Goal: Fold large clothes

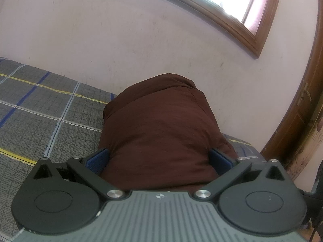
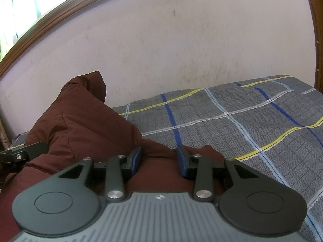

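The brown garment [image 1: 161, 133] sits bunched on the checked bed [image 1: 50, 109], not yet flat or squared. The left gripper [image 1: 159, 159] clamps a thick bundle; the right gripper [image 2: 159, 161] seems closed on a fold, so folding looks barely begun

No readable text anywhere here, in either wrist view. No words, no numbers, no brand names, no labels. The one mark on show is a small white round emblem [image 1: 159, 196], split into quarters like a compass, sitting at the front edge of the grey ribbed body of the left gripper [image 1: 159, 157]. The same little emblem [image 2: 159, 197] turns up in the same spot on the right gripper [image 2: 159, 157]. It carries no letters that can be made out.
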